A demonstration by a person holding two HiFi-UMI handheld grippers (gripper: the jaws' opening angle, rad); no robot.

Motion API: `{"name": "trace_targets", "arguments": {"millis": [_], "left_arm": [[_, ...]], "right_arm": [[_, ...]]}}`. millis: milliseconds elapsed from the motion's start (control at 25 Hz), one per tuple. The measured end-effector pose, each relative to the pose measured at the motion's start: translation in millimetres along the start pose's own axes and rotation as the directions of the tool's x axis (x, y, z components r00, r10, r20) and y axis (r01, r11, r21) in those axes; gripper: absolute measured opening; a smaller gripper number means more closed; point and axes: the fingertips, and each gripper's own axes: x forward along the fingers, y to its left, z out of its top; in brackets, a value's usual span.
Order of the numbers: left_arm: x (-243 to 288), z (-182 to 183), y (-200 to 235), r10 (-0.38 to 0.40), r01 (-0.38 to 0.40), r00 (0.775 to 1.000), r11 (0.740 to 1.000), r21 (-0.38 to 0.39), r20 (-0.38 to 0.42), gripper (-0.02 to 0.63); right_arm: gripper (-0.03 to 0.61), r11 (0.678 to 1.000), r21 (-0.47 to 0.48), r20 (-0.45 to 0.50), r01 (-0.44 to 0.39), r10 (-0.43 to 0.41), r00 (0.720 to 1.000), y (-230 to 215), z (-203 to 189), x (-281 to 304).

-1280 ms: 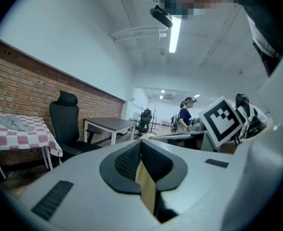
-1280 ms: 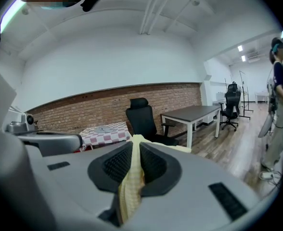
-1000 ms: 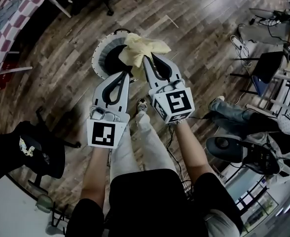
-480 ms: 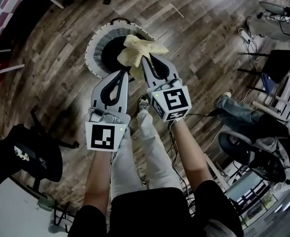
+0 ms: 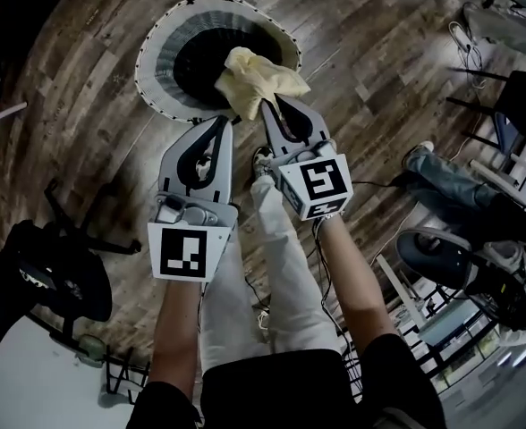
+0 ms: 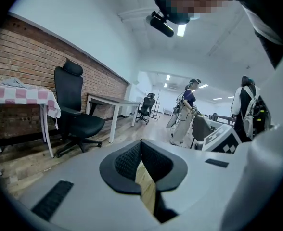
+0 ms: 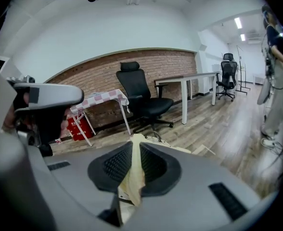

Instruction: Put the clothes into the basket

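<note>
- Left gripper point(image 5: 220, 123): jaws pressed together at the tips. A tan strip shows in the gap behind the tips; can't tell if it's floor or fabric.
- Basket point(image 5: 153, 56): round, striped rim, dark inside, sitting on the wood floor point(image 5: 84, 150). It is straight ahead of the left gripper's tips and ahead-left of the right gripper's.
- Yellow cloth point(image 5: 256, 77): bunched just ahead and to the right of the left gripper's tips. It can't be seen whether it touches that gripper. The cloth overlaps the basket's near-right rim and part of the dark opening.
- Right gripper point(image 5: 269, 105): jaws pinching the yellow cloth. In the right gripper view, a fold stands up past the tips and another hangs down between the pads.
- The two grippers are side by side, tips close together, both angled toward the basket.
- Beyond the right gripper's tips: black office chair point(image 7: 144, 100), with a checkered table point(image 7: 100, 99) to its left, against a brick wall.
</note>
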Motion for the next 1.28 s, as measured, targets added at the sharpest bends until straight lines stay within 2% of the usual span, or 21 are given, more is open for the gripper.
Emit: {"name": "trace_targets", "arguments": {"millis": [280, 800, 1280], "left_arm": [[17, -32, -12, -0.038, 0.038, 0.999, 0.999, 0.027, -0.031, 0.014], [33, -77, -31, -0.056, 0.056, 0.994, 0.998, -0.004, -0.096, 0.014], [44, -97, -42, -0.066, 0.067, 0.988, 0.998, 0.0, -0.136, 0.014]], "right_arm": [[0.048, 0.997, 0.07, -0.033, 0.033, -0.03, 0.999, -15, -47, -8], [0.048, 0.985, 0.156, -0.16, 0.074, -0.049, 0.986, -37, -139, -19], [0.048, 0.979, 0.164, -0.324, 0.119, -0.06, 0.944, -63, -217, -9]]}}
